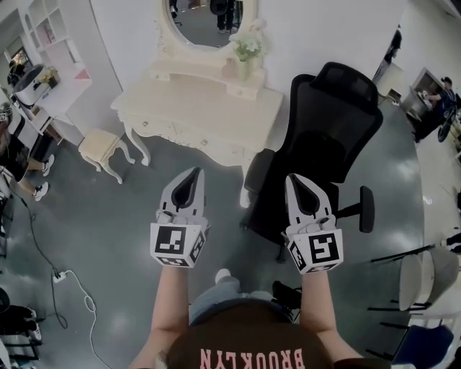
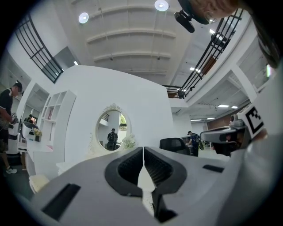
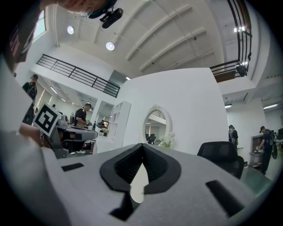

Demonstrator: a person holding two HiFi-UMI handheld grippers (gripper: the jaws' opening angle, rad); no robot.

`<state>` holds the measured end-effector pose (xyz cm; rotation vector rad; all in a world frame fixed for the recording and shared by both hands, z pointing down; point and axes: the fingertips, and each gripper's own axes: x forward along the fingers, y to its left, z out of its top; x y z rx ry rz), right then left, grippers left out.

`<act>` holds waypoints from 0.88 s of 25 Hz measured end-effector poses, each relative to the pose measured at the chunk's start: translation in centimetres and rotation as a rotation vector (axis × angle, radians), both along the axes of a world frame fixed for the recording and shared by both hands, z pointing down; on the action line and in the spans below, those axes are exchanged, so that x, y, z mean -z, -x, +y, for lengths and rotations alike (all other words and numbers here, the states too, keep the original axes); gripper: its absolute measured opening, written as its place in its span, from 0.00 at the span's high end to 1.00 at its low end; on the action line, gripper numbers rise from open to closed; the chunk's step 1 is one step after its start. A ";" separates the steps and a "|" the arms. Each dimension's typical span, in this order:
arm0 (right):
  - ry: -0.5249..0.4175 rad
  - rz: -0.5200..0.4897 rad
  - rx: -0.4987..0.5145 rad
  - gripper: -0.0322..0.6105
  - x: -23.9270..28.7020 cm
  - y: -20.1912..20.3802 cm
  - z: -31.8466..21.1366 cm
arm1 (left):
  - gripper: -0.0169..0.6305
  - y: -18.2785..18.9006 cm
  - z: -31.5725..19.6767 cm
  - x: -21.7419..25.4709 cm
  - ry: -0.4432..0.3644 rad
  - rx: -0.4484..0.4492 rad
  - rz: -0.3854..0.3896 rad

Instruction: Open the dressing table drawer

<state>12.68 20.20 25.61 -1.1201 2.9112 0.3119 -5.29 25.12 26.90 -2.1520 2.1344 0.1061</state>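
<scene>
The cream dressing table (image 1: 205, 108) stands against the white wall ahead, with an oval mirror (image 1: 209, 21) on top. Its drawer front (image 1: 189, 137) sits flush under the tabletop. My left gripper (image 1: 193, 171) and right gripper (image 1: 292, 177) are held side by side over the grey floor, well short of the table and pointing at it. Both are shut with nothing between the jaws. In the left gripper view the shut jaws of the left gripper (image 2: 143, 148) hide most of the table below the mirror (image 2: 111, 130). The right gripper (image 3: 142, 145) likewise covers the table under the mirror (image 3: 155, 127).
A black office chair (image 1: 324, 144) stands just right of the table, in front of my right gripper. A small cream stool (image 1: 101, 148) sits left of the table. A vase of flowers (image 1: 246, 50) is on the tabletop. A power strip with cable (image 1: 61, 275) lies on the floor at left.
</scene>
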 end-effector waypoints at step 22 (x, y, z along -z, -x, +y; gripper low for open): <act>0.045 -0.003 -0.137 0.95 -2.6 7.5 -15.9 | 0.96 10.2 -15.7 -2.6 0.042 -0.056 0.005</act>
